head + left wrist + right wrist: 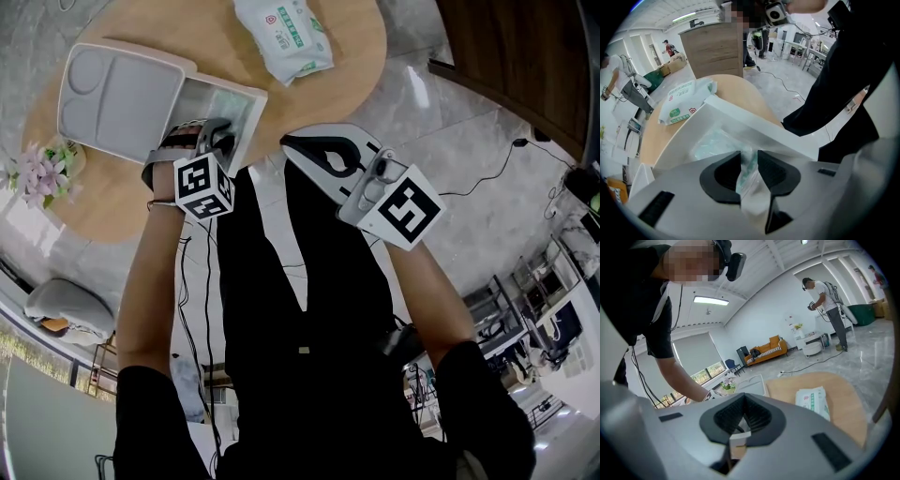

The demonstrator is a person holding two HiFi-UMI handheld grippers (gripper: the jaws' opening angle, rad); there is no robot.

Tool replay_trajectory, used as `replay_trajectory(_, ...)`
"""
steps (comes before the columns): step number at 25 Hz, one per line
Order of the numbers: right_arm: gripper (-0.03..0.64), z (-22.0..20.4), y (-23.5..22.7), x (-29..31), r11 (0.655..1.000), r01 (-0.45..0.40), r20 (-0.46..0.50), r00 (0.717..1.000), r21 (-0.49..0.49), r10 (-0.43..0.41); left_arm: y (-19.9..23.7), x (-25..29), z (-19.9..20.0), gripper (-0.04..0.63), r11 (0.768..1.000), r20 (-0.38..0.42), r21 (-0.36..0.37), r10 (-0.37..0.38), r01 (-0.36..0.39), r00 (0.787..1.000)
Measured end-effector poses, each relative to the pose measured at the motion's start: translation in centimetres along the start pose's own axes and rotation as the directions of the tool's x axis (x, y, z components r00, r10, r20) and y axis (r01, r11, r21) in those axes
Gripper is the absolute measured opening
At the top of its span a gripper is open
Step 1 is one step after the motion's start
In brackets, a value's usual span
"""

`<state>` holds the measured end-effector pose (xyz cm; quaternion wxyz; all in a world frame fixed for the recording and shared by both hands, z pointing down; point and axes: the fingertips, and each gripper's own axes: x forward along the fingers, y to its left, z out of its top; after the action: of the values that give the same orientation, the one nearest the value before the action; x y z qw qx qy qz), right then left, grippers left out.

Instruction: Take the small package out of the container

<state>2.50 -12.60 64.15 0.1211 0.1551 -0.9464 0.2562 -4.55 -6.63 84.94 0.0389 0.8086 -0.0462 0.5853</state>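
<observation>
A white container [239, 101] stands open on the round wooden table [178, 28], its lid [117, 98] folded back to the left. My left gripper [217, 131] reaches into the container. In the left gripper view its jaws [749, 158] are closed on the small package [751, 176], a clear, pale-green pouch whose film fills the narrow gap between the pads. The container's white wall [754, 124] rises just beyond. My right gripper [289, 142] hovers near the table's front edge, right of the container, jaws together [744, 401] with nothing between them.
A larger pack of wet wipes [284, 36] lies at the table's far side, right of the container. A pot of pale purple flowers [37, 173] stands at the table's left edge. Cables run over the marble floor [469, 159].
</observation>
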Motion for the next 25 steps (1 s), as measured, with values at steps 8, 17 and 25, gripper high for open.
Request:
replay_trajectory(8,0.012,0.2,0.5,0.1,1.0,-0.009,-0.009,1.0,-0.007,0.009,0.4,-0.2,0.1,0.039,0.995,0.013,-0.097,-0.016,0.017,1.0)
replay_trajectory(17,0.012,2.2,0.9,-0.3,0.999,-0.003,-0.001,1.0,-0.045,0.003,1.7,-3.2,1.8,0.017,0.987,0.051,-0.158,0.019,-0.011,0.999)
replay_trajectory(25,0.012,6.2,2.5,-0.7,0.994,-0.004,0.023,1.0,-0.113,0.007,2.3,-8.1,2.0,0.017,0.982,0.055,-0.187,0.048,-0.037,0.997)
